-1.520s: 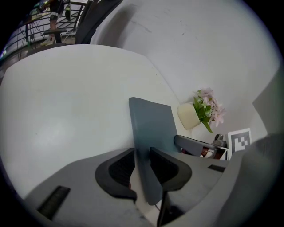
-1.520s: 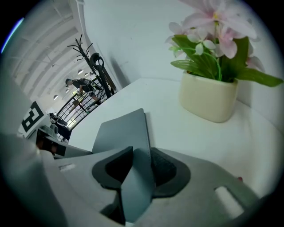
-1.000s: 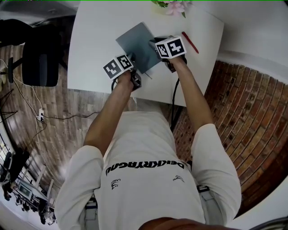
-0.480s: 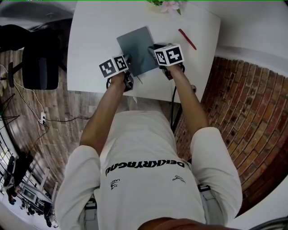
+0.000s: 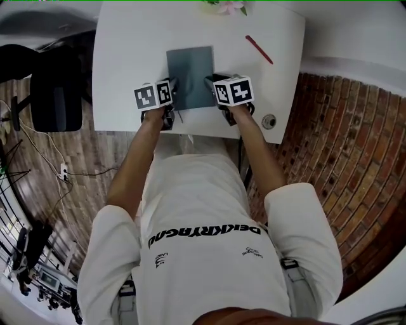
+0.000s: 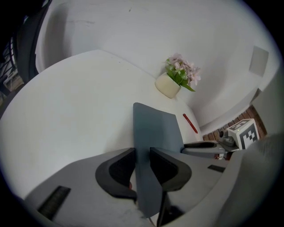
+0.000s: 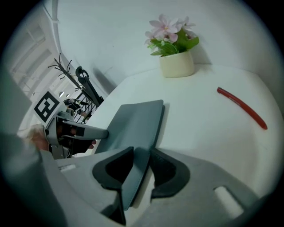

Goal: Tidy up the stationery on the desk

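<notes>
A thin grey notebook [image 5: 190, 71] lies flat on the white desk [image 5: 127, 51], square with its edges. My left gripper [image 5: 174, 94] is shut on the notebook's near left corner; in the left gripper view both pads [image 6: 142, 156] press the cover edge [image 6: 153, 133]. My right gripper [image 5: 209, 86] is shut on the near right corner, with the cover [image 7: 135, 119] standing between its pads [image 7: 141, 156]. A red pen [image 5: 259, 49] lies apart at the desk's far right, also seen as a red pen [image 7: 242, 107] beyond the right jaws.
A cream pot of pink flowers [image 5: 225, 6] stands at the desk's far edge, behind the notebook. A black chair [image 5: 54, 89] stands left of the desk. A brick wall [image 5: 342, 159] runs on the right.
The notebook has turned from a slant to square with the desk and shifted left, toward the front edge. Both grippers moved with it, still holding its corners.
</notes>
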Tool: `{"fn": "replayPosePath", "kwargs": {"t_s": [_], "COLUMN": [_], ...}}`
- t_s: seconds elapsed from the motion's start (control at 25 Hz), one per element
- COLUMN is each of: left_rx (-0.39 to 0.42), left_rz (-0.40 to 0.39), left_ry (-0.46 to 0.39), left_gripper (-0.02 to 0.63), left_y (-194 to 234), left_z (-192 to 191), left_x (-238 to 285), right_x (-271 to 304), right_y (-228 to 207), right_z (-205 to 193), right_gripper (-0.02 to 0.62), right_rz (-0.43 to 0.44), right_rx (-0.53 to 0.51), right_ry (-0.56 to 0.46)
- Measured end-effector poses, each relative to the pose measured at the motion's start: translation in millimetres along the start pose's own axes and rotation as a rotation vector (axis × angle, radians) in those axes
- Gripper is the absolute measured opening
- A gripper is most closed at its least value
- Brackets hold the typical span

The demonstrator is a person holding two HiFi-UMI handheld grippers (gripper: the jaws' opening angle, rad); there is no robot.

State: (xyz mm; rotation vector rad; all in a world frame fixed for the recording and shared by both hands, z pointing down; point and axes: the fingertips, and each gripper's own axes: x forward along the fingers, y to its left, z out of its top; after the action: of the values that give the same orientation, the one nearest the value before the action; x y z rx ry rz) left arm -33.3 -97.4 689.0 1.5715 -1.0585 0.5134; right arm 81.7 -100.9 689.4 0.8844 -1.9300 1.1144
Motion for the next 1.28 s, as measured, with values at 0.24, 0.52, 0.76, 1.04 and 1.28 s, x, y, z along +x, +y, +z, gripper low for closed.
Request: {"fn": "replayPosePath", "kwargs": {"t_s": [0.24,0.52,0.76,1.04,1.28], "left_rx": [0.095,0.175,0.186,0.172,0.166], "left_rz": [-0.017,-0.029,-0.009,-0.024,-0.042], "left_ry": [0.036,0.058,0.045,0.042,0.046], "left_gripper": [0.103,0.103,0.103,0.103,0.103], "left_y": [-2,-1,10,15,15], "left_z": [-5,-7,0,3,2], "left_x": [-1,-4,-10,-11,-11], "right_x": [-5,-6,1,5,5], "right_y": [6,12,22,24,24], "right_z": [-19,-28,-21,-18,-19], "right_gripper": [0.111,0.104,0.104,0.103,0.103], "right_rz": [-0.011,-0.040,-0.029,-0.024,-0.019], "right_rx": [0.105,0.180,0.191,0.199,0.202], "right_ry": [-0.029,-0.074,-0.076,-0.085,-0.088]}}
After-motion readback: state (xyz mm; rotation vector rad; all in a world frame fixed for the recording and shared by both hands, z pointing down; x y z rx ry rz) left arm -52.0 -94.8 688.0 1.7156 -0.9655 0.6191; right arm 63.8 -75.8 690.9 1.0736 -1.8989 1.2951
